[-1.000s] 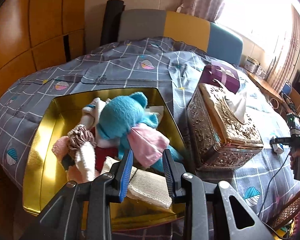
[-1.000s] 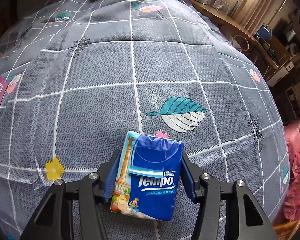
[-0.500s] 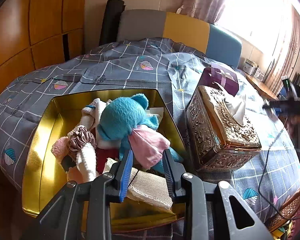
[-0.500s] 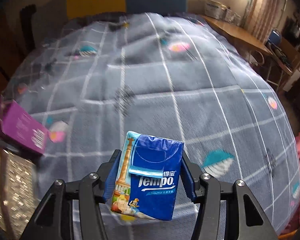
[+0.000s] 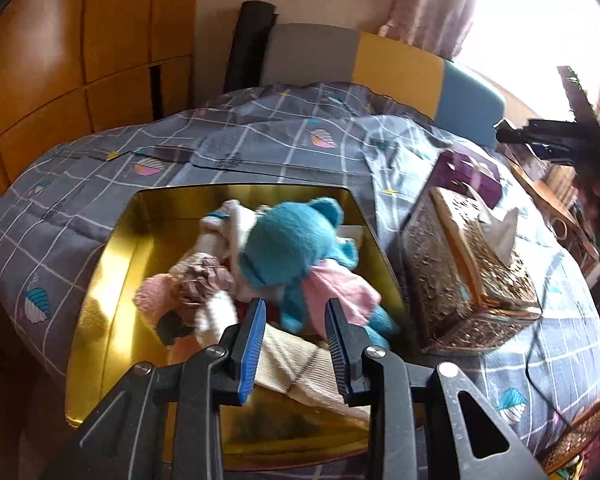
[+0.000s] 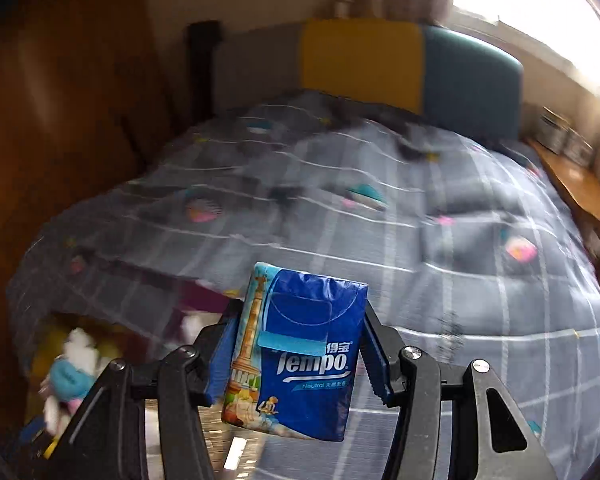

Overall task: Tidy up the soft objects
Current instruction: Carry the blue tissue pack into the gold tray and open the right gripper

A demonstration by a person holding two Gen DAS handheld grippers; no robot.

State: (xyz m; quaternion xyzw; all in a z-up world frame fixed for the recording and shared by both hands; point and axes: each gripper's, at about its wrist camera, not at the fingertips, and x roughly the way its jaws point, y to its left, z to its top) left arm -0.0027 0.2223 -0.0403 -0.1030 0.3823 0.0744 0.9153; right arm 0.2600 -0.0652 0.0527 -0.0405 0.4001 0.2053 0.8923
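Observation:
A gold tin box (image 5: 100, 280) sits on the bed holding a blue plush toy (image 5: 288, 248), a pink cloth (image 5: 336, 288), a brown scrunchie (image 5: 204, 276) and a beige knitted cloth (image 5: 300, 364). My left gripper (image 5: 295, 308) hovers over the box's near end, jaws apart, gripping nothing. In the right wrist view my right gripper (image 6: 300, 320) is shut on a blue Tempo tissue pack (image 6: 312, 352), held in the air above the bed. The gold box (image 6: 44, 356) and blue plush (image 6: 66, 376) show blurred at its lower left.
An ornate gold tissue box (image 5: 468, 272) stands right of the tin, with a purple box (image 5: 468, 172) behind it. A grey checked quilt (image 6: 460, 240) covers the bed below a grey, yellow and blue headboard (image 6: 360, 64). A wooden desk (image 6: 580, 184) runs along the right.
My right gripper has risen and swung left with the tissue pack, turning from the bare quilt to face the headboard and the gold box. My left gripper has shifted slightly over the box.

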